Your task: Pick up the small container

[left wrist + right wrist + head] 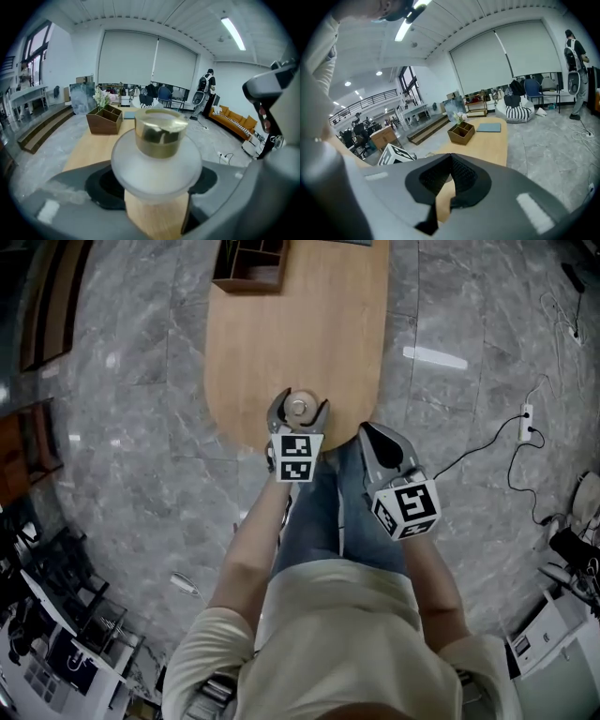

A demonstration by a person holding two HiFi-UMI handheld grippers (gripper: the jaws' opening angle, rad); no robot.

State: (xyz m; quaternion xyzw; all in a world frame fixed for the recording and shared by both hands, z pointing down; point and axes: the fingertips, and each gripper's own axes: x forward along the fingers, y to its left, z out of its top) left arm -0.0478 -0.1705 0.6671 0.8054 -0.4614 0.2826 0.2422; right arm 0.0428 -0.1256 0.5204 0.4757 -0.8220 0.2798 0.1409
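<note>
The small container (298,409) is a frosted jar with a gold lid, at the near rounded end of the wooden table (309,343). My left gripper (299,412) has a jaw on each side of it and is shut on it. In the left gripper view the small container (157,140) fills the middle, pressed between the dark pads (105,185) of the left gripper (157,187). My right gripper (380,442) hangs off the table's near edge, over the person's leg, shut and empty. In its own view the right gripper (449,176) shows its pads closed together.
A brown wooden organizer (251,263) stands at the far end of the table, with flowers behind the organizer (104,120). A grey notebook (489,127) lies near it. A power strip (527,421) with cables lies on the marble floor at the right. A person (205,89) stands far off.
</note>
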